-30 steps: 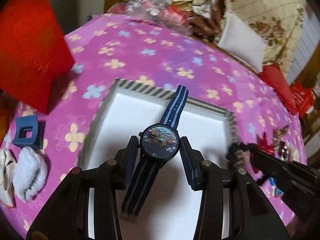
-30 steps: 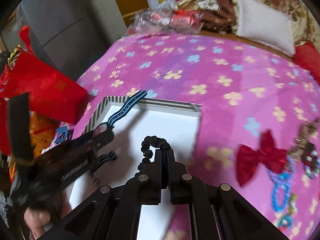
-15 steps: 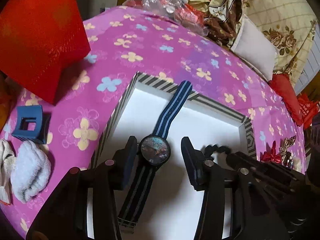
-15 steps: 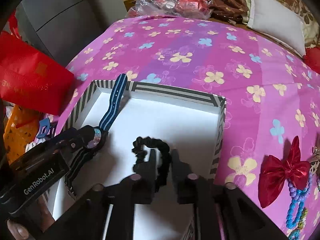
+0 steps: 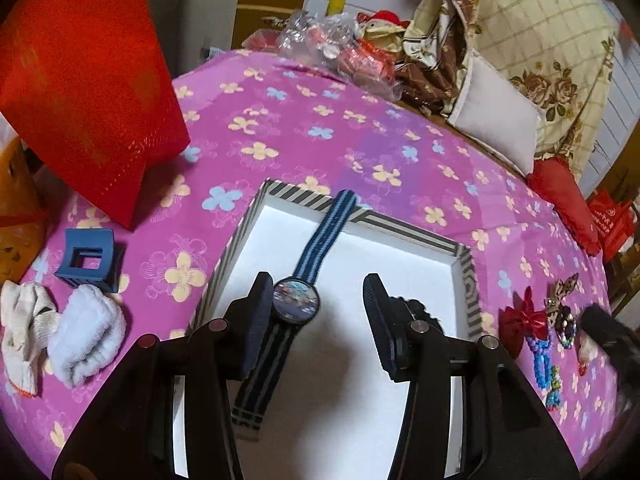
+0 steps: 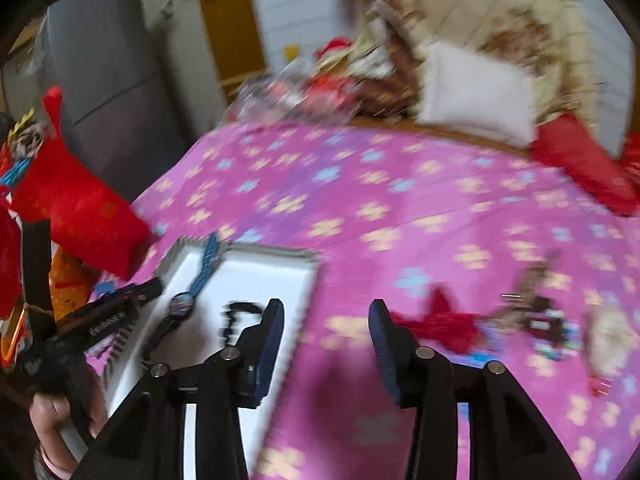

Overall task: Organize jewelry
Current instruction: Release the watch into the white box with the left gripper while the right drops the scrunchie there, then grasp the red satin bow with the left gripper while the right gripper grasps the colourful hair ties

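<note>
The watch [image 5: 296, 300] lies flat in the box [image 5: 464, 264], its case just inside your left gripper's [image 5: 316, 316] left finger and touching or nearly touching that pad. Its strap runs straight ahead of the gripper and back beneath it, so the long axis lies along your line of sight; the far end rests over the box's far rim. The left gripper stands wide open and holds nothing. A black scrunchie [image 5: 420, 308] lies in the box just beyond the right finger.

Your right gripper [image 6: 326, 332] is likewise wide open and empty, over the pink cloth [image 6: 360, 200] beside the box's near corner. The picture is blurred. The loose pieces lie ahead and to its right: a red bow [image 6: 440, 320], then beads [image 6: 548, 328] farther right. Your right hand is much the nearer to these; the left is well apart, with the box between. The bow's long axis seems to run across the open fingers, so the next grasp probably wants a reach forward and rightward.
</note>
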